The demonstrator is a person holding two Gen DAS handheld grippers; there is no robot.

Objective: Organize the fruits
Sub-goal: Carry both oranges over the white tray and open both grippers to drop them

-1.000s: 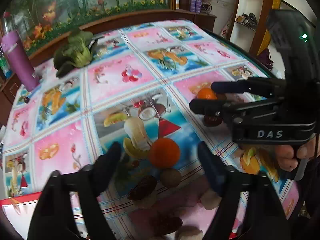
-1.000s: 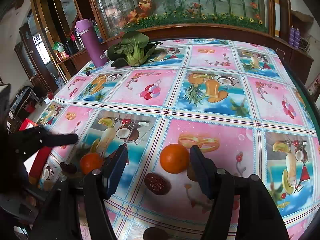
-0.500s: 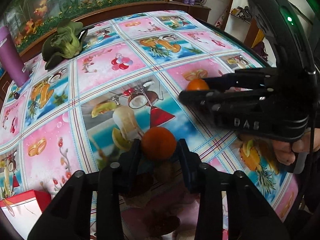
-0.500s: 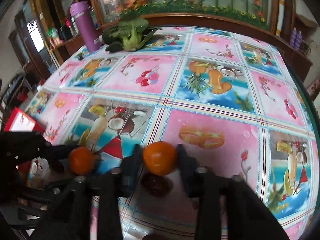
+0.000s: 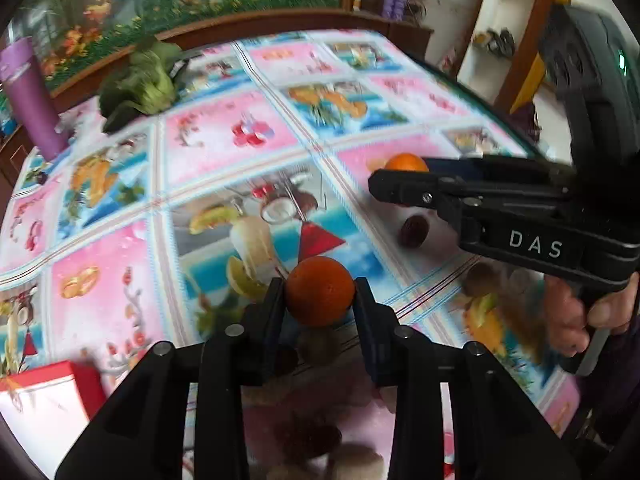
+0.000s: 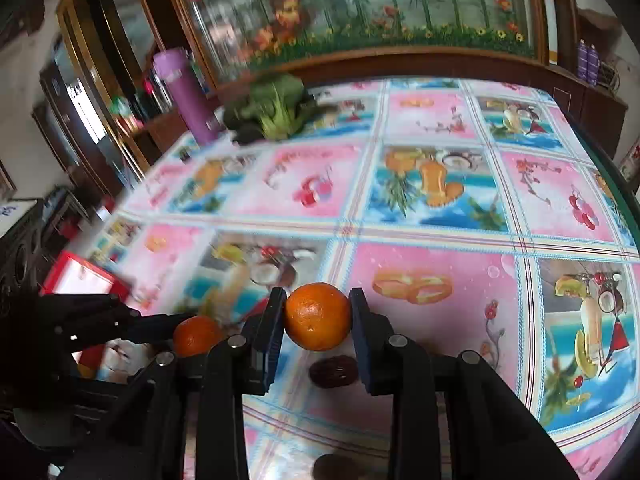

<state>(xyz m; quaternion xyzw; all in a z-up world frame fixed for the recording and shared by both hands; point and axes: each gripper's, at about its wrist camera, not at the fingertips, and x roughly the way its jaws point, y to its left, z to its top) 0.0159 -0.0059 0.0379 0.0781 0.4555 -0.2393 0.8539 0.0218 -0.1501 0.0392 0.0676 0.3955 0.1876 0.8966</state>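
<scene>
My left gripper (image 5: 320,292) is shut on an orange (image 5: 320,290), held just above the fruit-print tablecloth (image 5: 224,136). My right gripper (image 6: 318,316) is shut on a second orange (image 6: 318,316), also lifted off the cloth. In the left wrist view the right gripper (image 5: 404,178) reaches in from the right with its orange (image 5: 406,161) showing over the fingers. In the right wrist view the left gripper (image 6: 192,330) comes in from the left holding its orange (image 6: 196,335). Dark red dates (image 6: 333,372) (image 5: 414,230) lie on the cloth below.
A leafy green vegetable (image 6: 276,110) and a purple flask (image 6: 186,96) stand at the far side of the table. A red and white box (image 5: 44,400) (image 6: 82,276) sits at the near left. More dates and small brown fruits (image 5: 486,278) lie near the front edge. A hand (image 5: 588,316) grips the right handle.
Both grippers went from open around the oranges to shut on them, then lifted them off the cloth. The views are blurred by motion now.
</scene>
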